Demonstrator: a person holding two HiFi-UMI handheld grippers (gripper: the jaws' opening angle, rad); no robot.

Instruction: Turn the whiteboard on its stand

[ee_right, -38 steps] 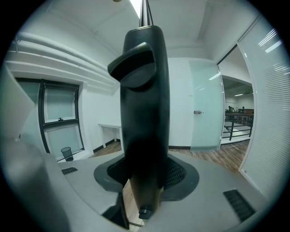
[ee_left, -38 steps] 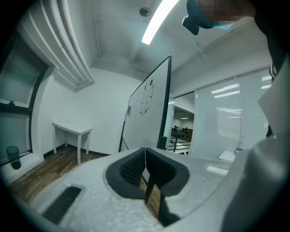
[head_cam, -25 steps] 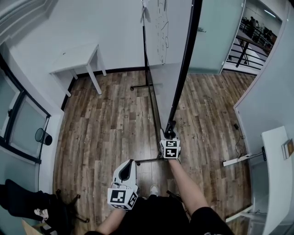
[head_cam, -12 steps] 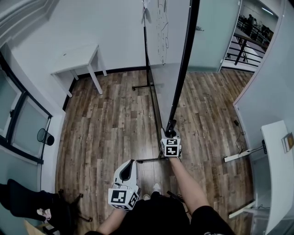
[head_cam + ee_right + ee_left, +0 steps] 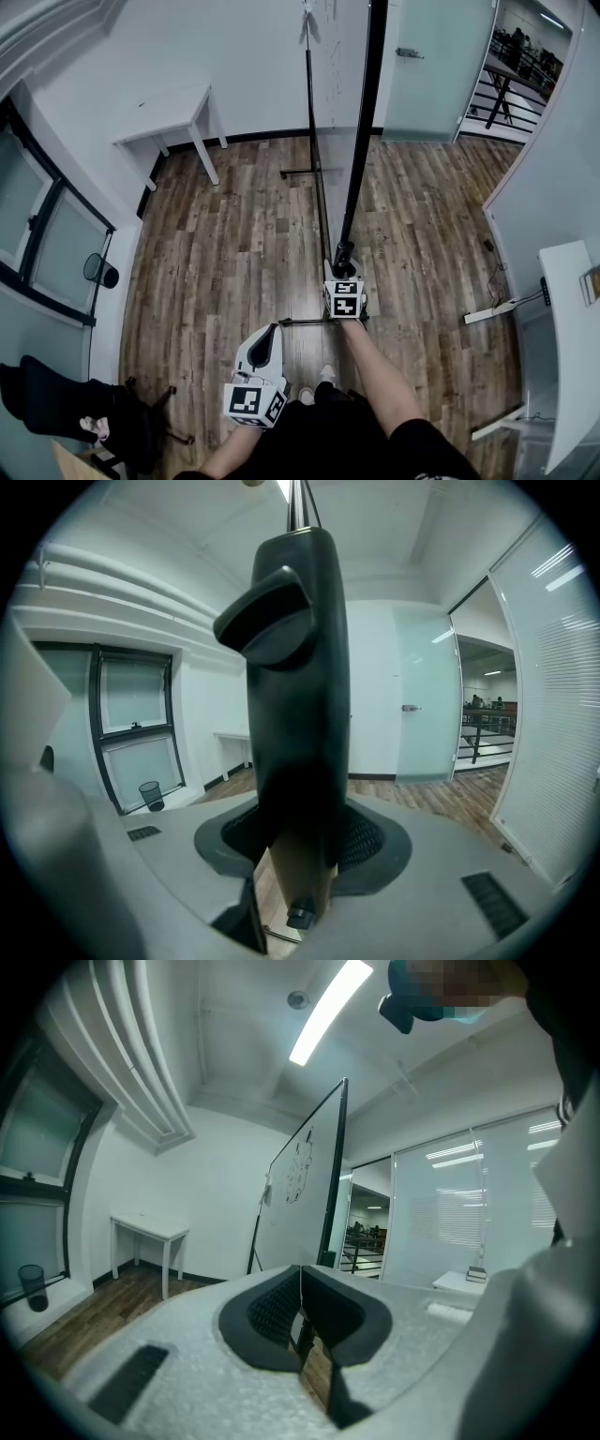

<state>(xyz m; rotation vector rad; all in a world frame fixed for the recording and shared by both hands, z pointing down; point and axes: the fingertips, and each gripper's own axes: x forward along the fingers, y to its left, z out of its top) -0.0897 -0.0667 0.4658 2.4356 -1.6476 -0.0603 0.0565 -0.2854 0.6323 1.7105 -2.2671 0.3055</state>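
The floor point(image 5: 216, 262) is laid in brown wood planks, the whiteboard point(image 5: 337, 75) is faced in smooth glossy white, and the left hand-held gripper point(image 5: 300, 1274) is made of grainy matt plastic.

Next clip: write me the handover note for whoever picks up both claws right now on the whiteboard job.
Right claw: shut on the dark post at the whiteboard's near end.
Left claw: shut, nothing in it, held off to the left of the board, touching nothing.
Whiteboard: upright on its stand on the wood floor, almost edge-on in the head view.
Done: the grip on the post is taken.
Left: swing the board round on its stand, then let go. How far the turn has gone cannot be told from this moment.
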